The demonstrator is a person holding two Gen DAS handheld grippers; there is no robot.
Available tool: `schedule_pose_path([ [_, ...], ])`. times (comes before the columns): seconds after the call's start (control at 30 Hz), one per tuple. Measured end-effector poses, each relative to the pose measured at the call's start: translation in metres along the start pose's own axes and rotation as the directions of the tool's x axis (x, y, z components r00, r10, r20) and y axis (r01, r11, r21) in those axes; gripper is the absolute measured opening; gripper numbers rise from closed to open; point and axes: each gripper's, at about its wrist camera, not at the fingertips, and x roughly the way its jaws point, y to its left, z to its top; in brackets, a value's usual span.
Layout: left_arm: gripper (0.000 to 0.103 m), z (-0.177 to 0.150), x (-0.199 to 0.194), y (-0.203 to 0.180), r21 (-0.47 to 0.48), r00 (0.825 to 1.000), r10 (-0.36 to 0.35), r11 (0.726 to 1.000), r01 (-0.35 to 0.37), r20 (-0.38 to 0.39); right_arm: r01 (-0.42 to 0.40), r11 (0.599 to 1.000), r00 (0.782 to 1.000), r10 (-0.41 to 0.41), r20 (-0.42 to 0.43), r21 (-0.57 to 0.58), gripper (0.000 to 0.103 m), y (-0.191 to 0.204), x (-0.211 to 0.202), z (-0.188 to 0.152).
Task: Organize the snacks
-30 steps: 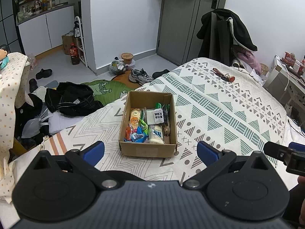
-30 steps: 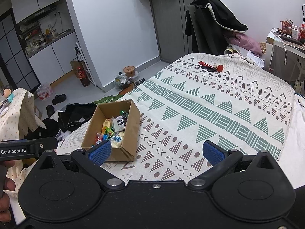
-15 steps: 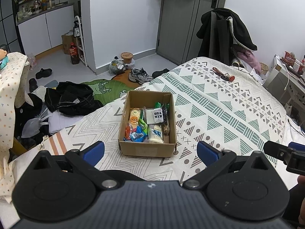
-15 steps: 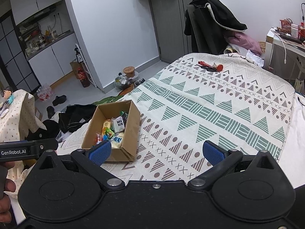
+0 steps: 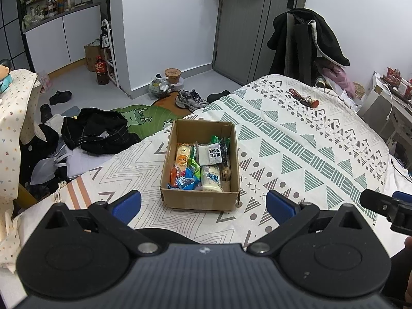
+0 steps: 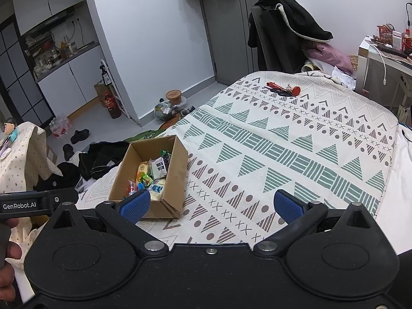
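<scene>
An open cardboard box sits on the patterned bedspread near the bed's left edge. Inside lie several wrapped snacks: a white packet with black print, a yellow one, blue and green wrappers. My left gripper is open just in front of the box, its blue pads wider apart than the box and holding nothing. My right gripper is open too, to the right of the box, with its left pad in front of the box's near corner. Neither gripper touches anything.
A red-handled tool with keys lies at the far end of the bed. Dark clothes, shoes and a green mat cover the floor left of the bed. A chair draped with coats and a desk stand at the right.
The left view has crept slightly back, so the box sits a little higher and farther. The right view barely shifted. Both grippers stayed open.
</scene>
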Motion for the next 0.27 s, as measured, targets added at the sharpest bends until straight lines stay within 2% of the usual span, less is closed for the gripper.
schedule_pose_path([
  [0.27, 0.102, 0.0022, 0.0027, -0.0035, 0.006, 1.0, -0.002, 1.0, 0.002, -0.003, 0.004, 1.0, 1.0, -0.004, -0.009, 0.01, 0.103, -0.0057, 0.0023, -0.0001],
])
